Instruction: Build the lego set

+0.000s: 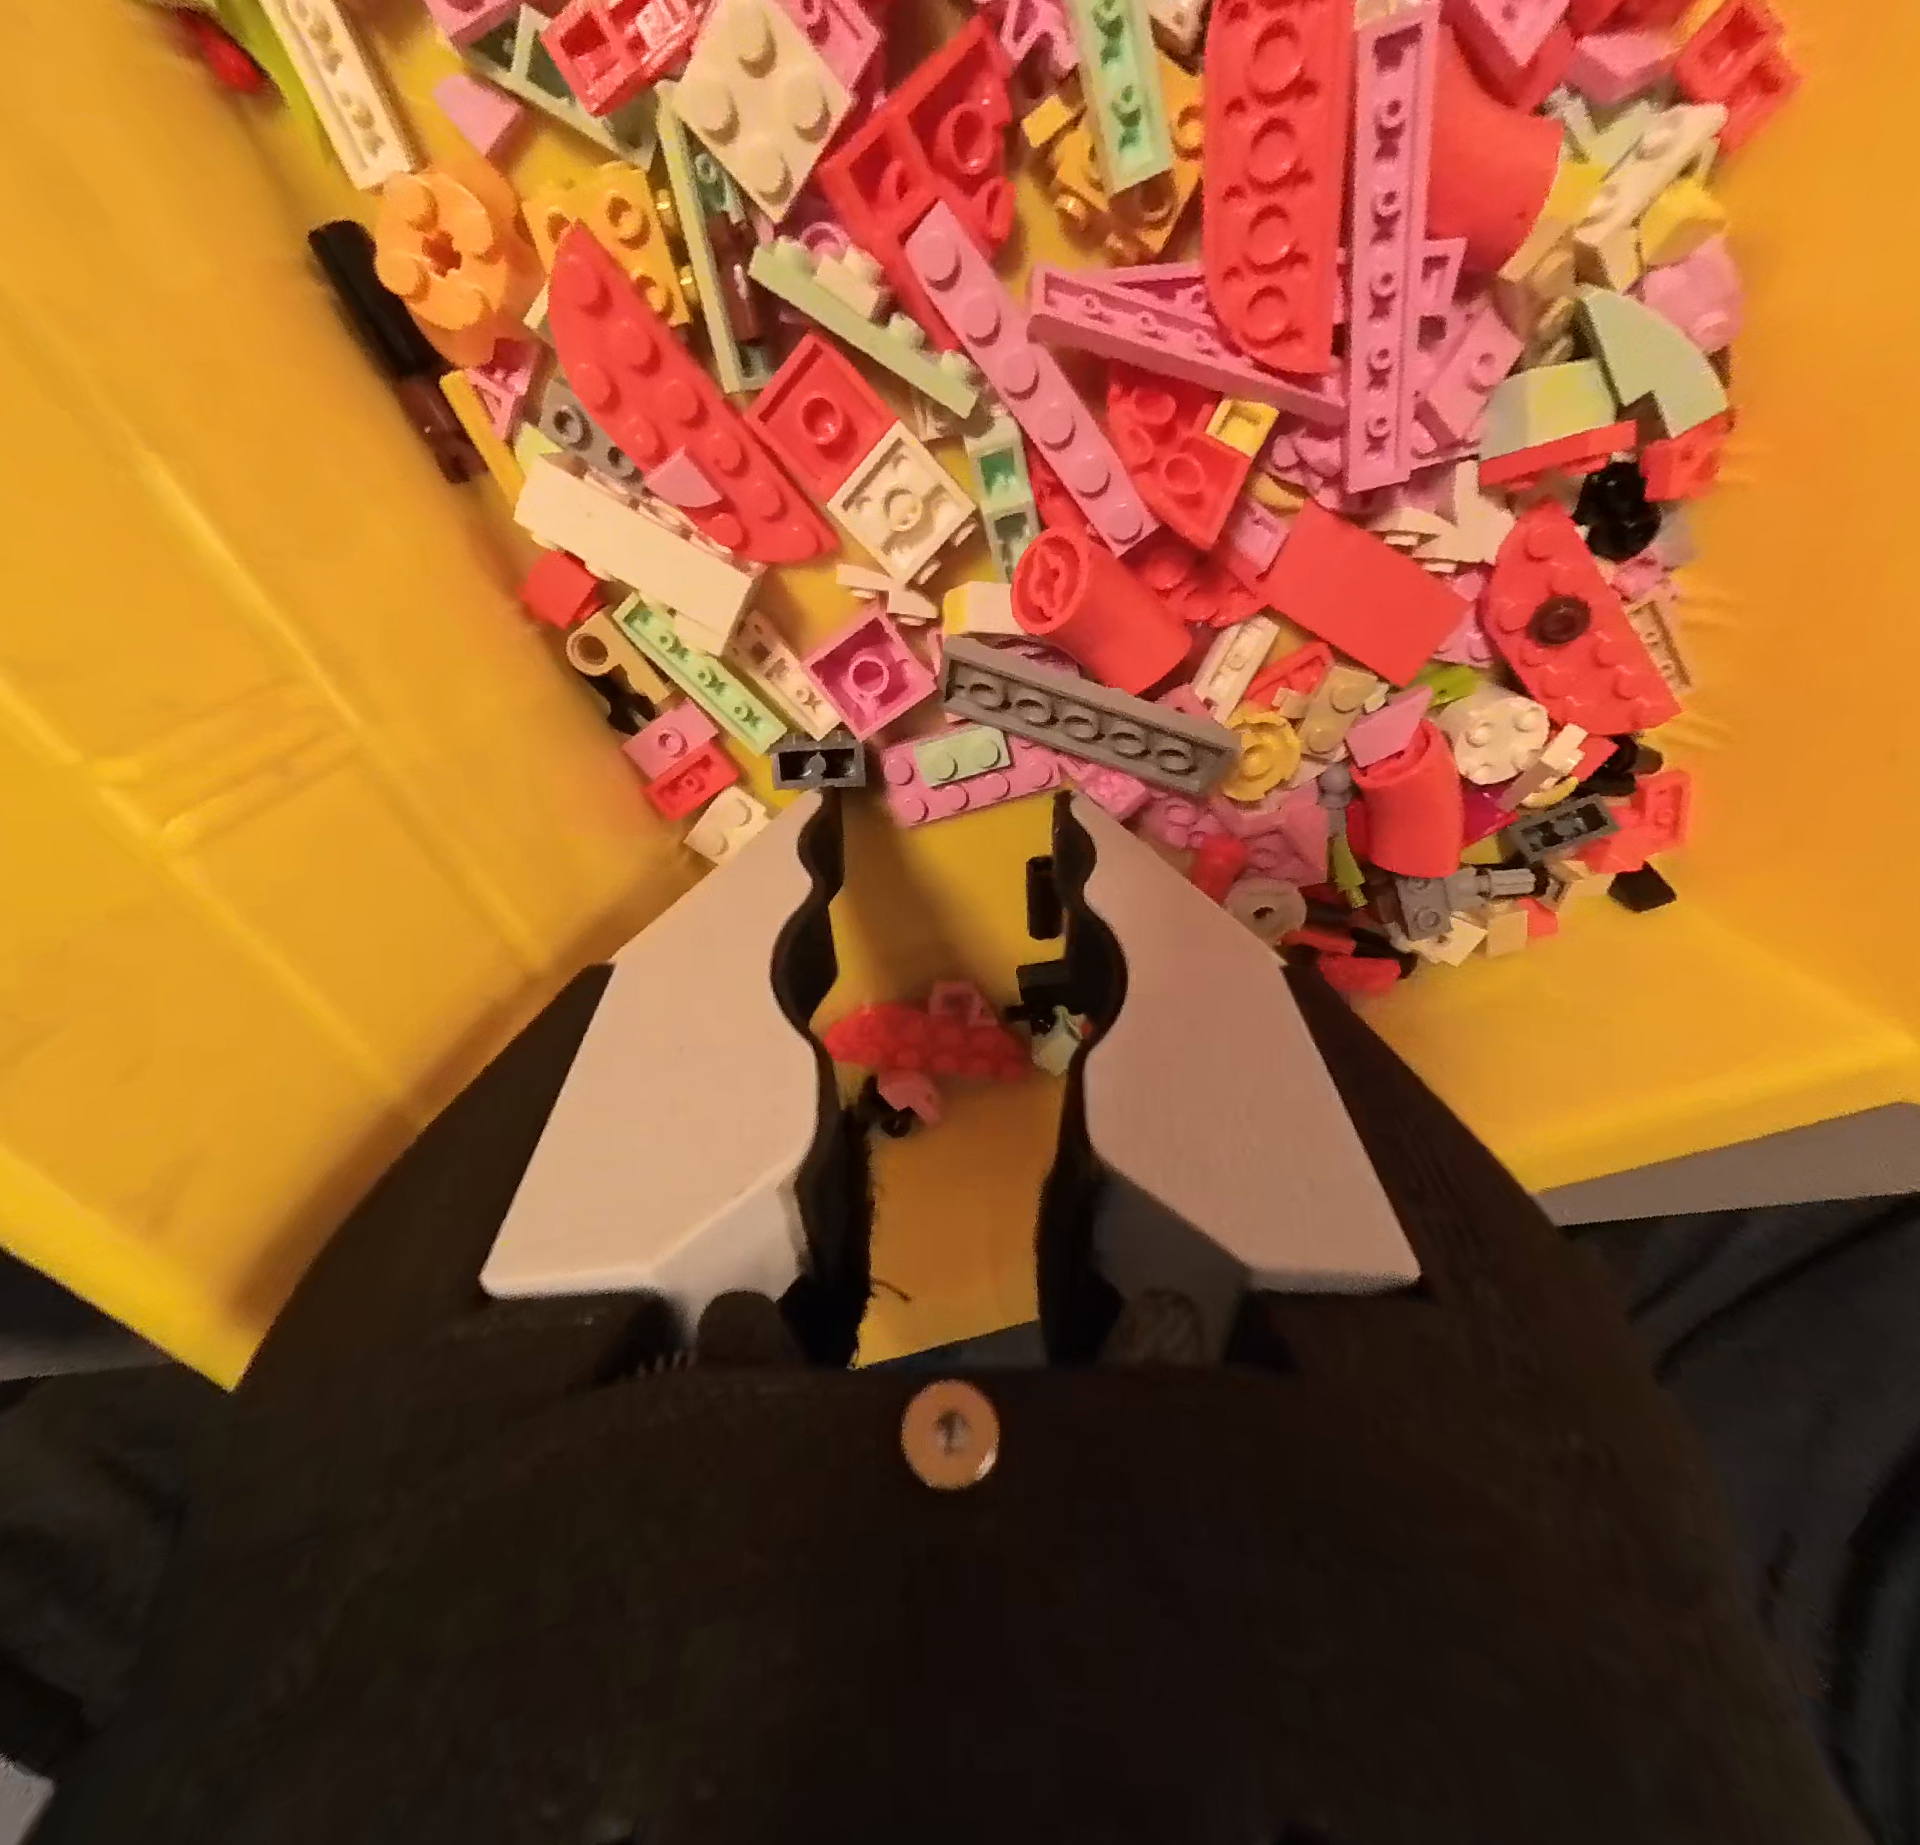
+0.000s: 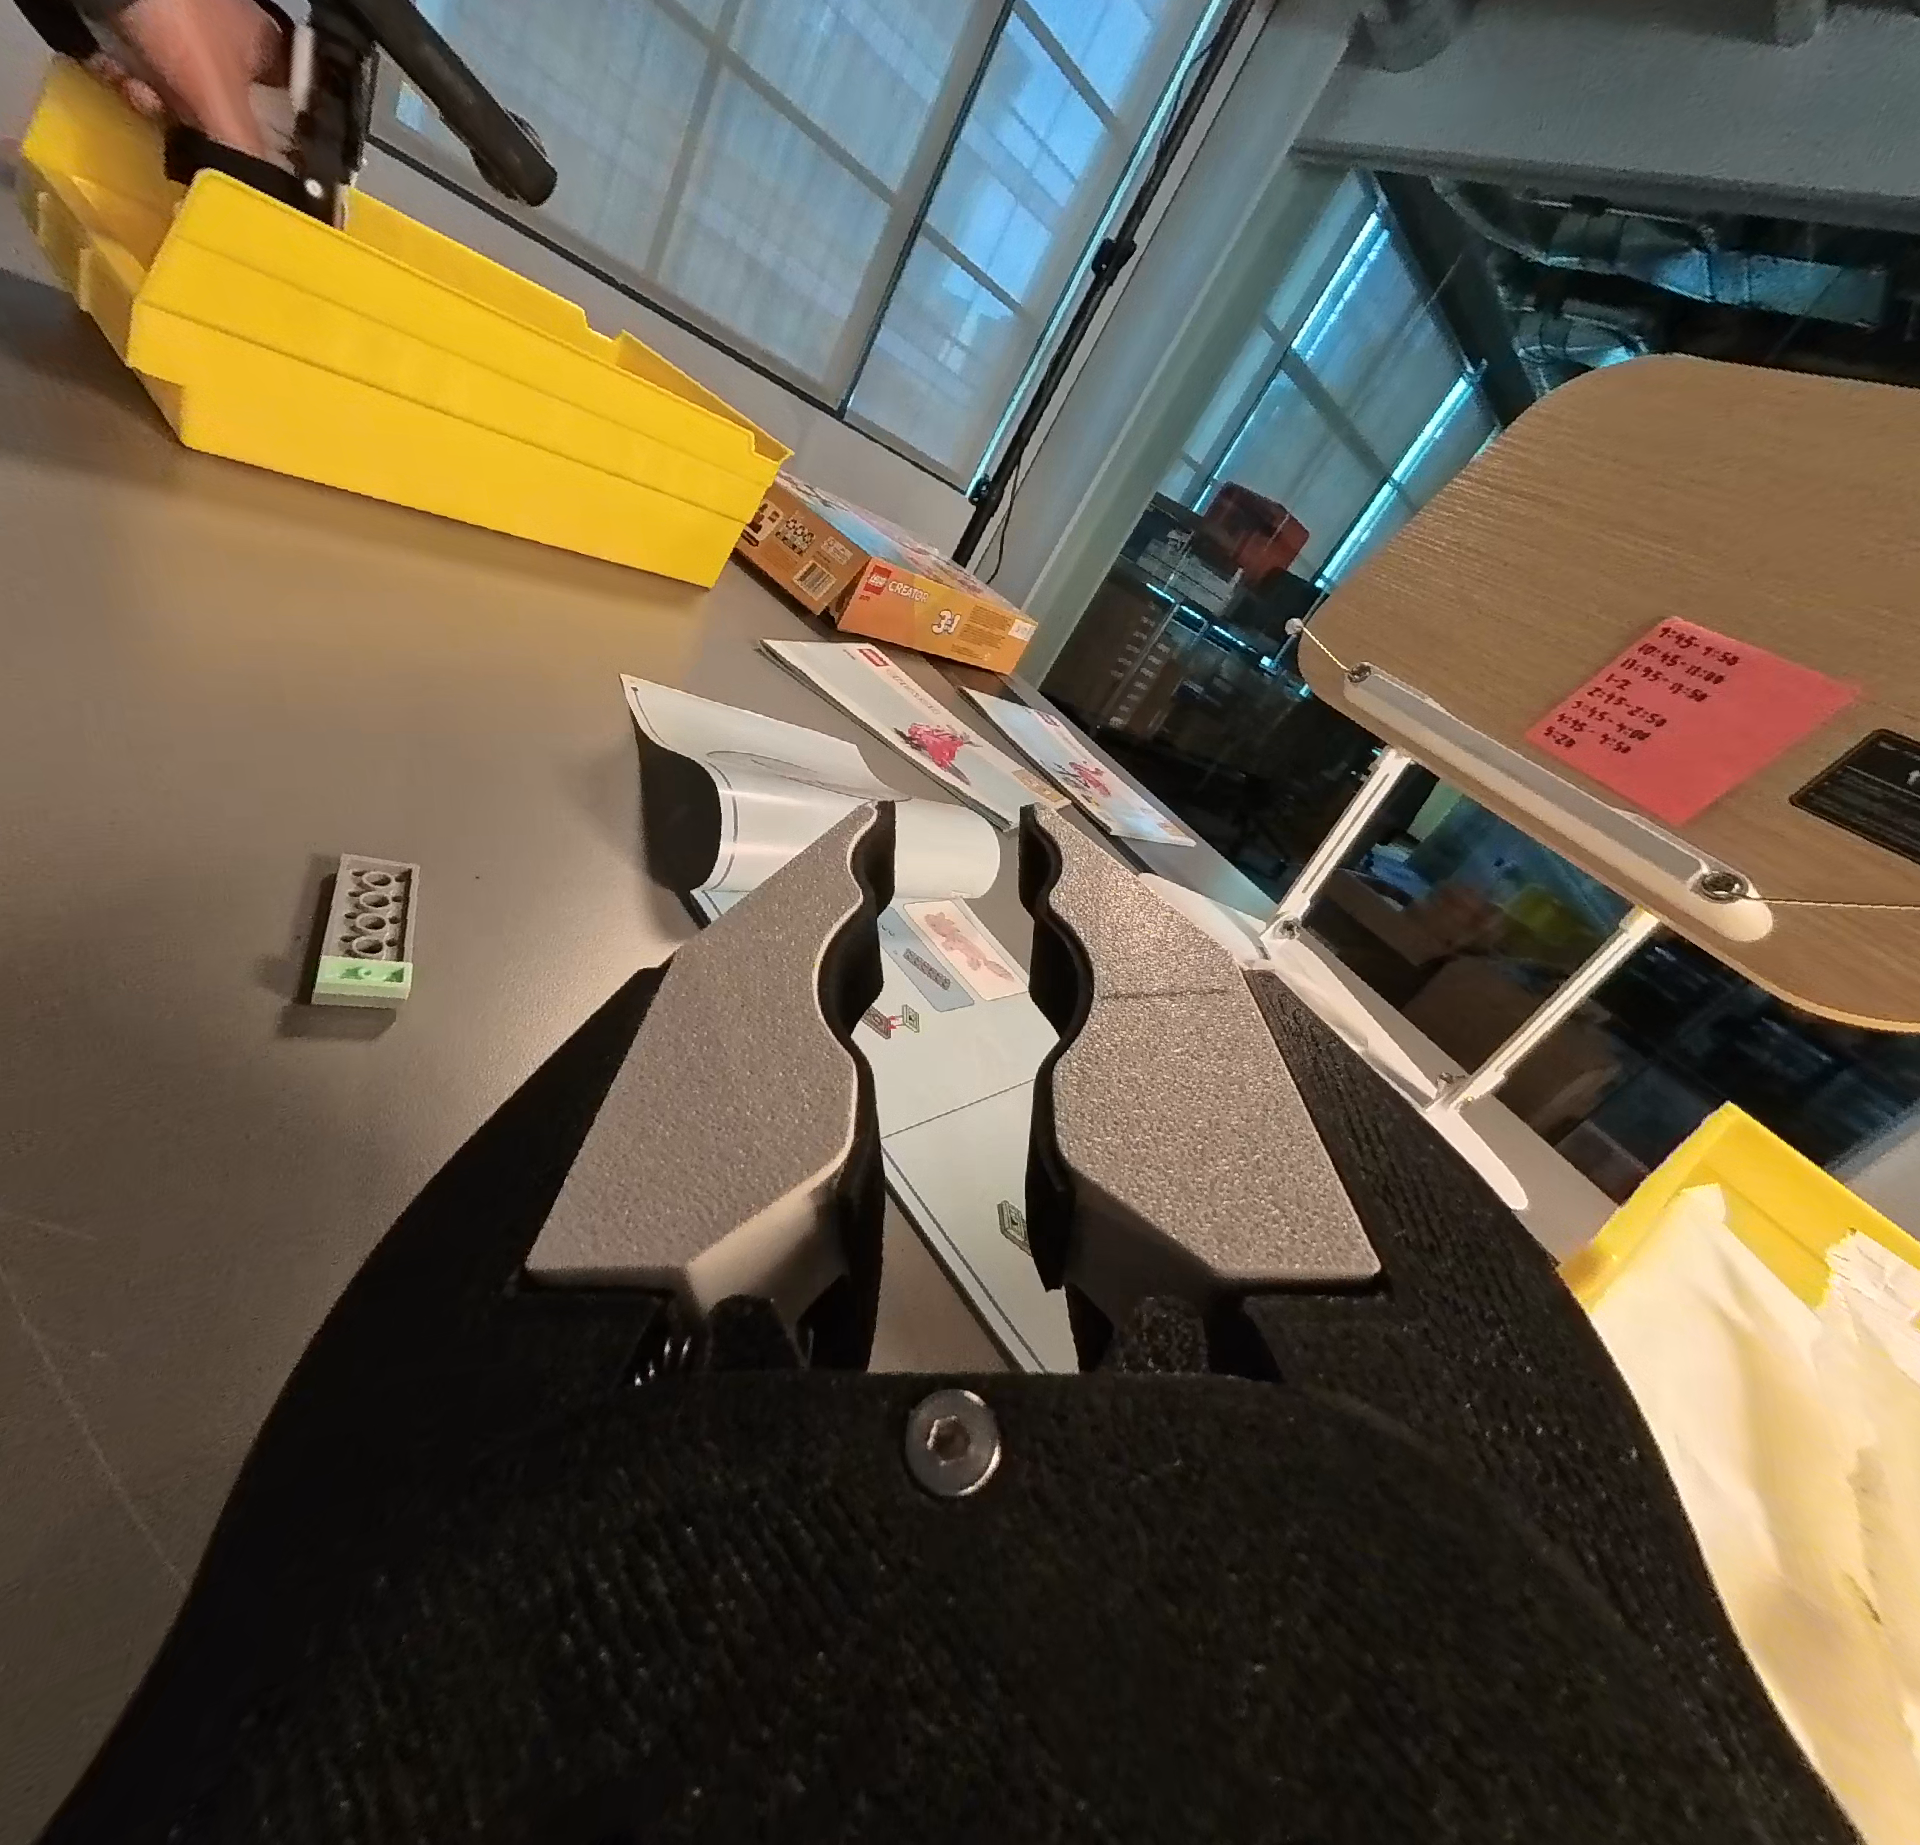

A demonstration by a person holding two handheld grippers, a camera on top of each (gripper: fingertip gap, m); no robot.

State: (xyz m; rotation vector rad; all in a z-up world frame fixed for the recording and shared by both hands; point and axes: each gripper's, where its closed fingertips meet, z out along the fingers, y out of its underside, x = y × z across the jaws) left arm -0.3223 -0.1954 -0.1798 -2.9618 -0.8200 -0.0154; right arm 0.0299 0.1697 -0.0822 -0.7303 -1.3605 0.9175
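Note:
My left gripper [image 1: 945, 813] is open and empty, low inside a yellow bin [image 1: 260, 652] at the near edge of a heap of loose bricks. A small grey brick [image 1: 821, 765] lies just beyond its left fingertip [image 1: 821, 829]. A pink plate [image 1: 961, 772] with a pale green piece on it and a long grey plate [image 1: 1086, 715] lie just ahead. My right gripper [image 2: 954, 824] is open and empty, above a grey table [image 2: 260, 704] over an open booklet [image 2: 790, 808]. A grey plate with a green piece [image 2: 364, 928] lies on the table to its left.
In the right wrist view the stacked yellow bins [image 2: 416, 393] stand at the far left, with a hand and the other gripper [image 2: 322, 133] in them. An orange box [image 2: 914, 600] and two booklets [image 2: 935, 746] lie beyond. A wooden tabletop [image 2: 1662, 600] and another yellow bin [image 2: 1714, 1172] are on the right. The tips of one gripper are about 50 centimeters away from the tips of the other.

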